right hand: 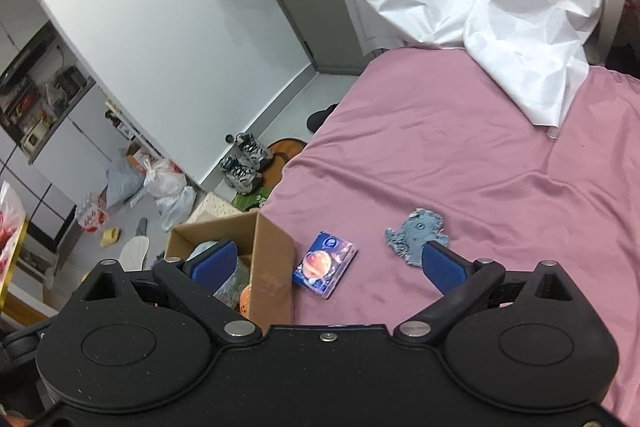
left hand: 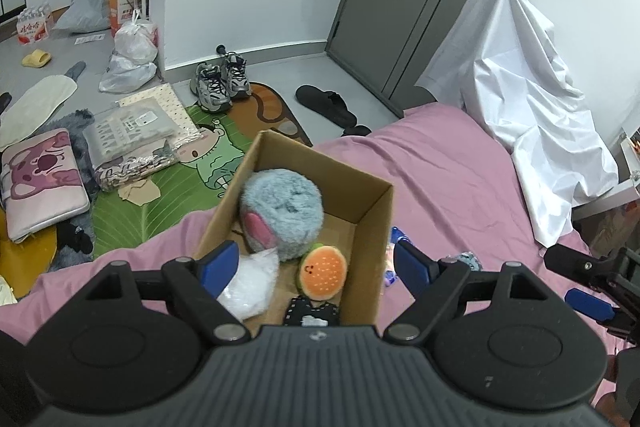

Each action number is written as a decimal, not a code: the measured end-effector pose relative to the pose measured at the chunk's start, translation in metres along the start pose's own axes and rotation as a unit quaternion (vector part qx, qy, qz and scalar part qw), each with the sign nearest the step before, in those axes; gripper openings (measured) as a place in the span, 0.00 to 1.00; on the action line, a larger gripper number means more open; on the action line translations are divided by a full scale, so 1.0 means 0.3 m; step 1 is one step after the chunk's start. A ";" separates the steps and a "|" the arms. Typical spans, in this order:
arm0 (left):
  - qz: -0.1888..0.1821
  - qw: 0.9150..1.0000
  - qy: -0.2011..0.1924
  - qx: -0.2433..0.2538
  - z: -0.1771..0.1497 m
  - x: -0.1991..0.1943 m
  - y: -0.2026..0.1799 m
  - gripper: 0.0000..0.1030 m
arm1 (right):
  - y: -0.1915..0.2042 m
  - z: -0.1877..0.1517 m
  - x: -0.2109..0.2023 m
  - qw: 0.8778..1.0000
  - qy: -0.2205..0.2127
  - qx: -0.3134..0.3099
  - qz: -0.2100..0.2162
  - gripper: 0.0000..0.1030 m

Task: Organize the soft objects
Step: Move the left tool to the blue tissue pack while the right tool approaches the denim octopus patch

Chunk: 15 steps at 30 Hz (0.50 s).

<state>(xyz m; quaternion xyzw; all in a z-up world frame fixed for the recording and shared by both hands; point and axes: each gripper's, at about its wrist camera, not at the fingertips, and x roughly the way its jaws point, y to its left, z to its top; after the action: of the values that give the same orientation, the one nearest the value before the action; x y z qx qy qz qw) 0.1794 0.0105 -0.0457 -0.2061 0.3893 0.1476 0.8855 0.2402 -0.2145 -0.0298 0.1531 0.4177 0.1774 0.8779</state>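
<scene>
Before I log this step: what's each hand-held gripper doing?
Left hand-held gripper: open, holding nothing.
Right hand-held gripper: open, holding nothing.

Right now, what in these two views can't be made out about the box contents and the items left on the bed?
- Black patterned item in the cardboard box: left wrist view, lower part hidden by the left gripper.
- Box interior: right wrist view, mostly blocked by the right gripper.
- Small blue card box: print too small to read.
- Fuzzy blue piece: near edge behind a finger.
</scene>
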 end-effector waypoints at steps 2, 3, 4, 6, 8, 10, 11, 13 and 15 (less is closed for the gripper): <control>0.000 1.000 0.001 0.003 -0.005 0.007 -0.023 0.81 | -0.026 0.005 -0.009 1.000 -0.003 0.007 0.000 0.97; 0.000 1.000 0.002 0.003 -0.009 0.011 -0.034 0.81 | -0.036 0.007 -0.011 1.000 -0.004 0.010 0.000 0.97; -0.001 1.000 0.003 0.004 -0.013 0.015 -0.044 0.81 | -0.046 0.008 -0.014 1.000 -0.005 0.013 0.000 0.97; -0.001 1.000 0.004 0.005 -0.019 0.021 -0.062 0.81 | -0.069 0.011 -0.017 1.000 -0.008 0.019 0.002 0.97; -0.001 1.000 0.004 0.006 -0.026 0.029 -0.081 0.81 | -0.087 0.014 -0.019 1.000 -0.010 0.020 0.001 0.97; -0.002 1.000 0.005 0.007 -0.030 0.038 -0.098 0.81 | -0.105 0.016 -0.019 1.000 -0.013 0.022 0.001 0.97; -0.003 1.000 0.006 0.006 -0.033 0.042 -0.107 0.81 | -0.111 0.016 -0.022 1.000 -0.014 0.023 0.002 0.97; -0.005 1.000 0.006 0.005 -0.037 0.051 -0.123 0.81 | -0.127 0.019 -0.025 0.999 -0.017 0.027 0.004 0.97; -0.006 1.000 0.006 0.004 -0.039 0.062 -0.140 0.81 | -0.146 0.023 -0.027 0.999 -0.019 0.030 0.006 0.97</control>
<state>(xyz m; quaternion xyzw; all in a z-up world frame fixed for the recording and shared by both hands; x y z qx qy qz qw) 0.2020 -0.0299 -0.0563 -0.2058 0.3939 0.1395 0.8849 0.2489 -0.2578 -0.0384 0.1850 0.4048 0.1672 0.8797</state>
